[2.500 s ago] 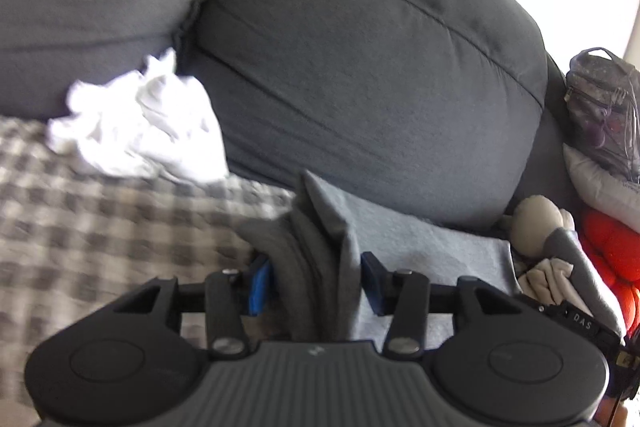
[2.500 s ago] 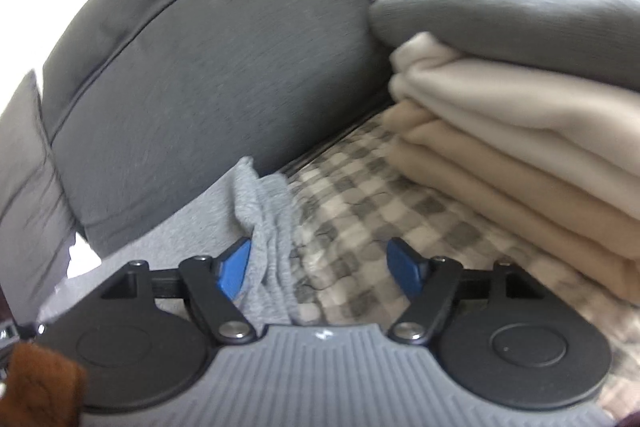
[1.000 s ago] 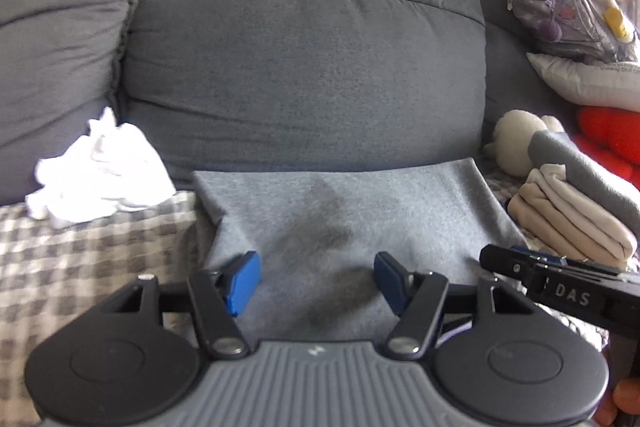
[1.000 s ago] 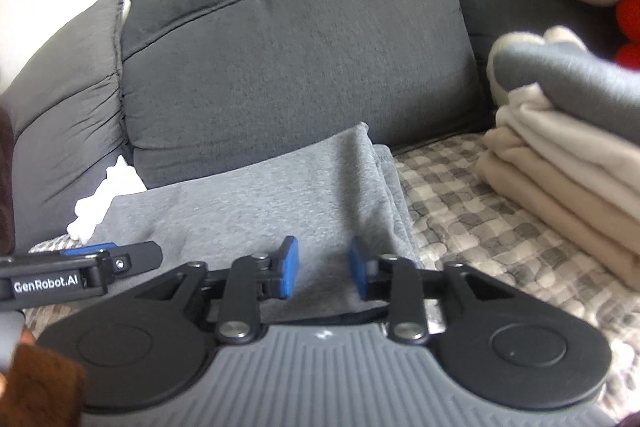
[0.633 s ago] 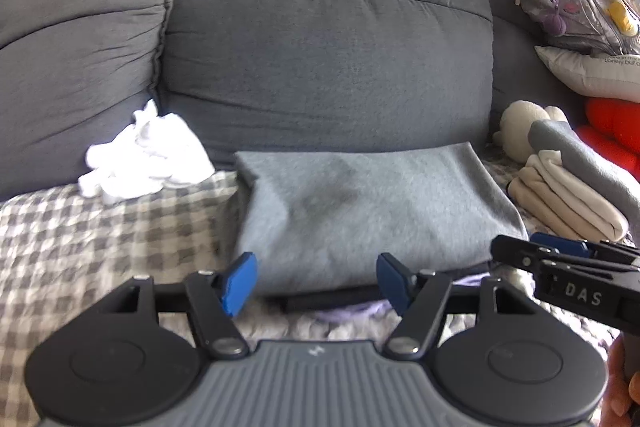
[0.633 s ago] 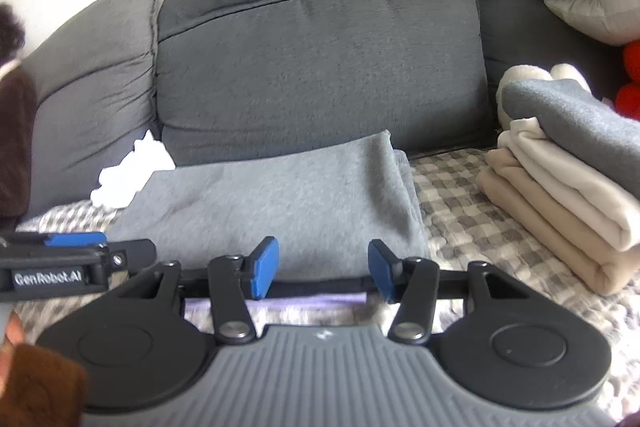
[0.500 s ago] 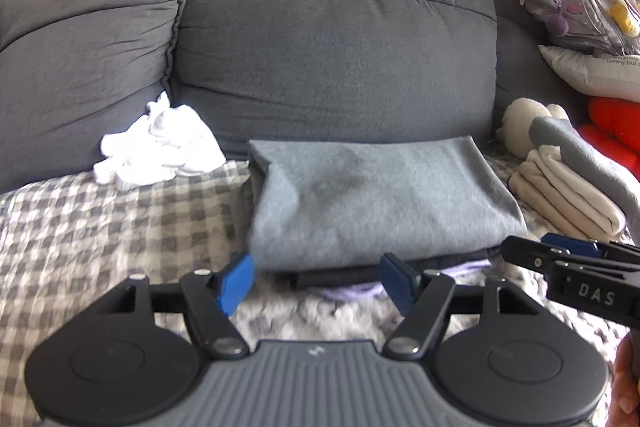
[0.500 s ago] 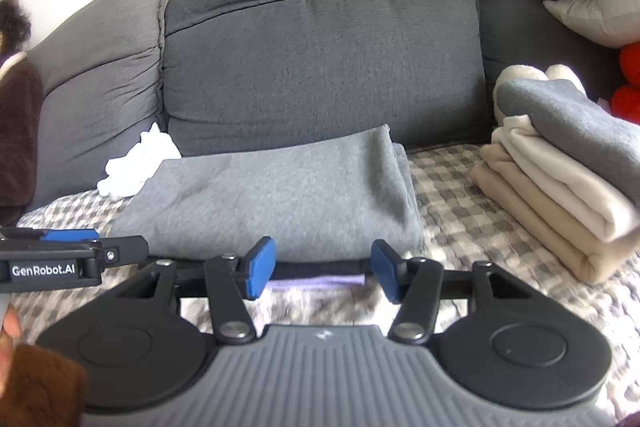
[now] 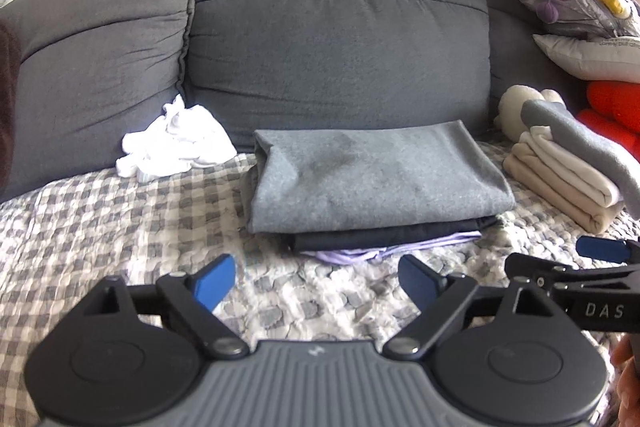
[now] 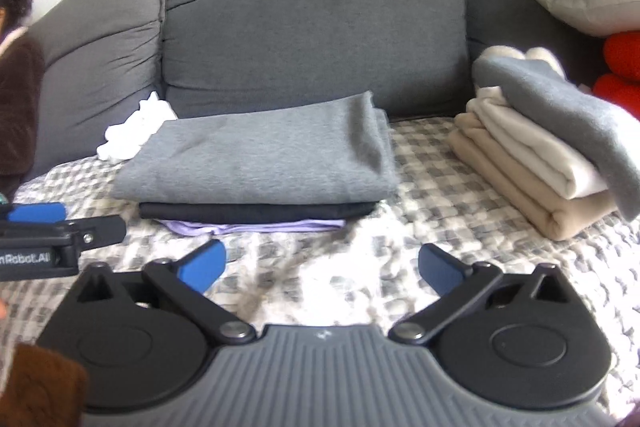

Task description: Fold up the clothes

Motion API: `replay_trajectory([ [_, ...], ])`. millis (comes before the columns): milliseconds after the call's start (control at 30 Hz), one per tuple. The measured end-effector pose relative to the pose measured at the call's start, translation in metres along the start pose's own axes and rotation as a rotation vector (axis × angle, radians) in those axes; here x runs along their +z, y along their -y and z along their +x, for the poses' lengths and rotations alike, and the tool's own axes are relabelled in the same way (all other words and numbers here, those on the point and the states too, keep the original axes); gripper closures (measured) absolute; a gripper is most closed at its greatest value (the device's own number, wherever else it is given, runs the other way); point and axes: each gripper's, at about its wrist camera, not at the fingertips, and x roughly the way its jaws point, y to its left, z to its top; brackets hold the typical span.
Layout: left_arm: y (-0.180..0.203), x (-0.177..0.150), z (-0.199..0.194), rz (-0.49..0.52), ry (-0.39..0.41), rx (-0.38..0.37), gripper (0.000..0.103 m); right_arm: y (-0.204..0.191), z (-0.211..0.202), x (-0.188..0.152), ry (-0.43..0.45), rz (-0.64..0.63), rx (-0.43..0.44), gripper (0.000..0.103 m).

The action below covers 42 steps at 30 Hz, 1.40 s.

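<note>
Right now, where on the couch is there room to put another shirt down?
The checked cover is bare left of the grey folded pile, below the white crumpled cloth. The right is crowded: the beige stack and toys.

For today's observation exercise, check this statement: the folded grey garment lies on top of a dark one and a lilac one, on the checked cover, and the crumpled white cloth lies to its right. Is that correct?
One detail is wrong. The crumpled white cloth lies to the left of the folded grey garment, against the sofa back, as the left wrist view shows. To the right is a stack of beige and grey folded items. The rest stands.
</note>
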Motion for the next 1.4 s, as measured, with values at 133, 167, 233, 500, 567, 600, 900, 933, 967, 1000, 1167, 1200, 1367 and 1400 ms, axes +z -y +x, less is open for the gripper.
replay_trajectory([
  [133, 0.003, -0.005, 0.008, 0.004, -0.013, 0.034, 0.004, 0.004, 0.01, -0.002, -0.019, 0.025, 0.014, 0.0],
  [167, 0.004, -0.006, 0.011, 0.004, -0.016, 0.036, 0.004, 0.004, 0.013, -0.002, -0.025, 0.029, 0.015, 0.0],
  [233, 0.004, -0.008, 0.015, 0.002, -0.02, 0.036, 0.003, 0.005, 0.018, -0.004, -0.038, 0.036, 0.019, 0.0],
  [500, 0.005, -0.027, 0.052, -0.036, -0.08, 0.026, 0.001, 0.009, 0.031, -0.01, -0.074, 0.065, 0.003, 0.0],
  [567, 0.007, -0.029, 0.054, -0.032, -0.076, 0.022, 0.001, 0.011, 0.035, -0.012, -0.083, 0.07, -0.006, 0.0],
  [600, 0.008, -0.029, 0.054, -0.029, -0.068, 0.019, 0.0, 0.011, 0.036, -0.013, -0.083, 0.068, -0.01, 0.0],
  [900, 0.01, -0.031, 0.056, -0.041, -0.06, 0.004, 0.0, 0.01, 0.04, -0.012, -0.083, 0.058, -0.029, 0.0],
  [933, 0.01, -0.031, 0.056, -0.041, -0.056, 0.006, 0.0, 0.008, 0.041, -0.012, -0.085, 0.046, -0.035, 0.0],
  [967, 0.011, -0.031, 0.057, -0.039, -0.056, 0.007, 0.0, 0.006, 0.042, -0.012, -0.088, 0.027, -0.045, 0.0],
  [1000, 0.01, -0.032, 0.057, -0.037, -0.057, 0.009, 0.0, 0.004, 0.043, -0.013, -0.091, 0.005, -0.056, 0.0],
  [1167, 0.01, -0.032, 0.058, -0.027, -0.062, 0.016, 0.0, -0.007, 0.048, -0.016, -0.104, -0.096, -0.11, 0.0],
  [1200, 0.01, -0.032, 0.058, -0.027, -0.062, 0.016, 0.0, -0.006, 0.048, -0.016, -0.103, -0.095, -0.11, 0.0],
  [1367, 0.01, -0.032, 0.059, -0.023, -0.064, 0.016, 0.0, -0.004, 0.048, -0.017, -0.101, -0.092, -0.108, 0.0],
  [1400, 0.01, -0.032, 0.06, -0.022, -0.064, 0.017, 0.0, -0.004, 0.048, -0.017, -0.101, -0.093, -0.109, 0.0],
])
